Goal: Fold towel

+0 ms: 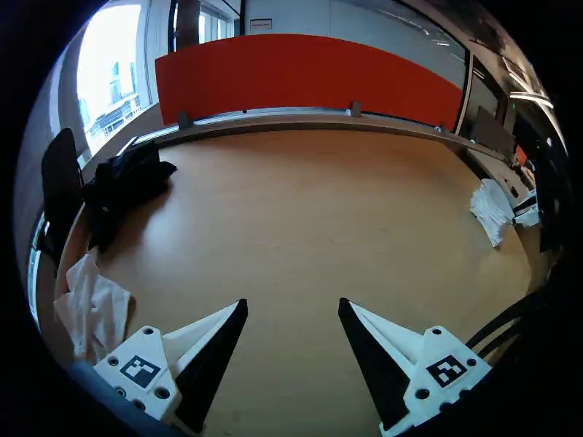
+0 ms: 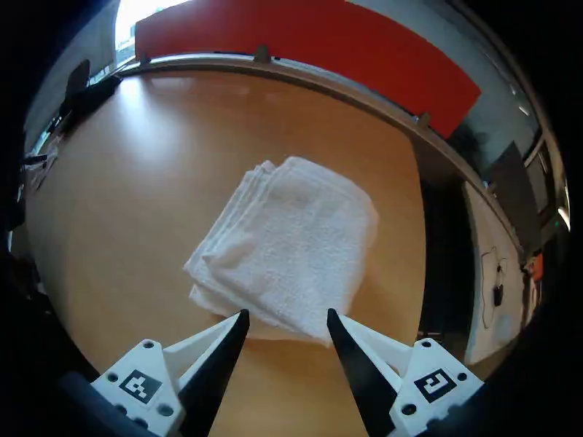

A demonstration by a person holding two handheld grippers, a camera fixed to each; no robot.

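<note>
Wooden table (image 2: 109, 182): folded white towel (image 2: 291, 240) lies flat at right gripper (image 2: 286, 315) tips, fingers apart, gripping nothing; left gripper (image 1: 292, 304) likewise spread.

Daylight pours through an overexposed window (image 1: 109, 73) at the left, leaving a pale sheen on the table (image 2: 153, 109). Fisheye bending curves the edges; both views stay fairly sharp.

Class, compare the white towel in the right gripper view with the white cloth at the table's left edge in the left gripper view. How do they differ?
The towel lies folded in neat, flat layers; the cloth is crumpled in a loose heap. The towel's outline is roughly square, its edges aligned; the cloth's outline is irregular. Both are white fabric on a wooden table.
</note>
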